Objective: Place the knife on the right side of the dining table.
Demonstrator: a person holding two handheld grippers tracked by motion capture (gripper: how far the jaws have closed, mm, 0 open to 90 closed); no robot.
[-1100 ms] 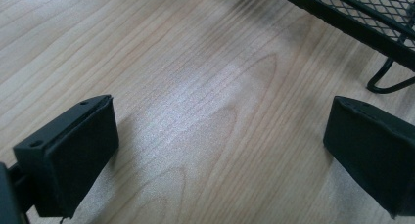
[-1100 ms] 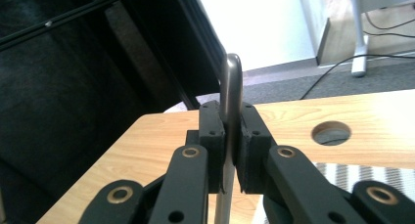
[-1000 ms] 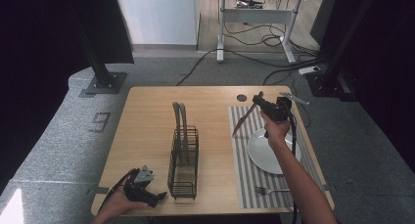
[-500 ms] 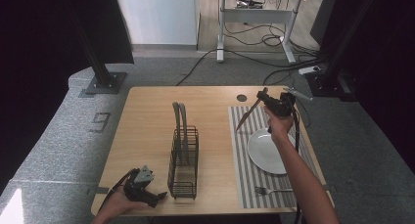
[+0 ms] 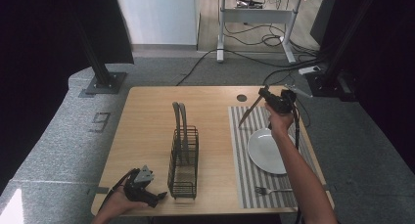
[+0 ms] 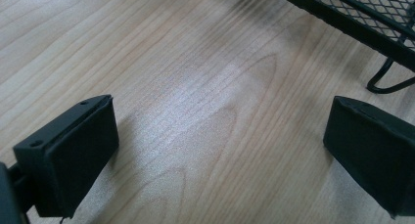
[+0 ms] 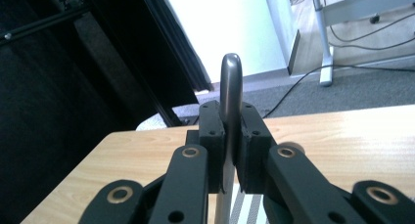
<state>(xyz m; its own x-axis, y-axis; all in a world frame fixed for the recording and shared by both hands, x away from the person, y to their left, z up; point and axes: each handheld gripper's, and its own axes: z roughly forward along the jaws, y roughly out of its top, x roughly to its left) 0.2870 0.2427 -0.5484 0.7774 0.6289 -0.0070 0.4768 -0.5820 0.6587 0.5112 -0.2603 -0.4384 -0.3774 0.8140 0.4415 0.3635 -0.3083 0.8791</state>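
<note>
So right now I've got the right gripper (image 5: 266, 94) up in the upper right of the high view, above the far end of the striped placemat (image 5: 240, 150), and its jaws are clamped tight on a knife (image 5: 247, 114). In the right gripper view you can see the rounded metal handle end (image 7: 231, 87) poking up between the two black pads, squeezed from both sides. In the high view the blade hangs down and to the left, its tip pointing at the mat's far left corner; I can't tell if it touches. The left gripper (image 5: 155, 198) is parked at the lower left on the wooden table (image 5: 147, 116), jaws spread wide with nothing between them, just beside the black wire cutlery caddy (image 5: 183, 160). The white plate (image 5: 268, 150) sits on the mat with a fork (image 5: 271, 190) lying near the front edge. My read: I'm mid-carry with the knife, either laying a place setting or heading for the caddy. The next move calls for picking the spot, keeping the blade from swinging, and lowering it flat before letting go.
</note>
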